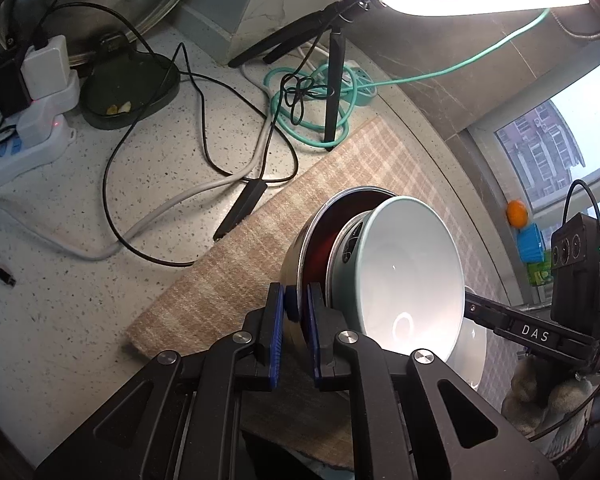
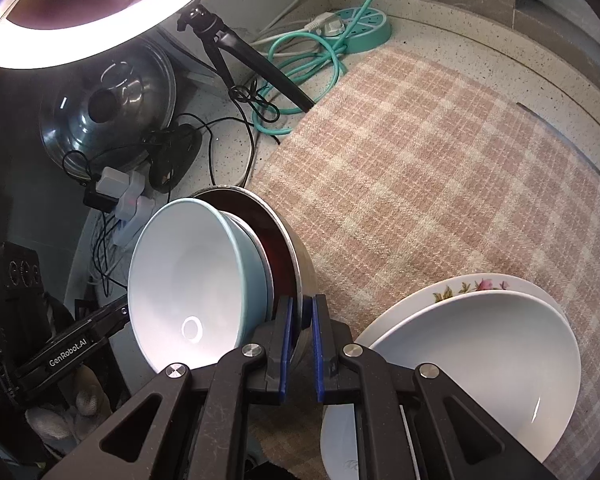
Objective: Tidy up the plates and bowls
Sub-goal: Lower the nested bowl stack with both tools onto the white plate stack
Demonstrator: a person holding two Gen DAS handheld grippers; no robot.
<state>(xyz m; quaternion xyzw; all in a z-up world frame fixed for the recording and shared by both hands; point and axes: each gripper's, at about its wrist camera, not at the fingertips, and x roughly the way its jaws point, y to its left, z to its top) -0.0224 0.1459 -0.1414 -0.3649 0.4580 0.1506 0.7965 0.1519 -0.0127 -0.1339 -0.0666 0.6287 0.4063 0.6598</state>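
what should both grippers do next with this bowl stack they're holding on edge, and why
Probably tip the stack back toward level and lower it onto the checked cloth. The left gripper and right gripper each pinch the steel bowl's rim, and the light blue bowl nested inside faces sideways, so it could slide out. The white plates sit close by; land clear of them.

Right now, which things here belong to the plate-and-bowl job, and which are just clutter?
Job: steel bowl, light blue bowl nested in it, white bowl, floral plate.
Clutter: ring light, tripod, teal cable, pot lid, power strip.
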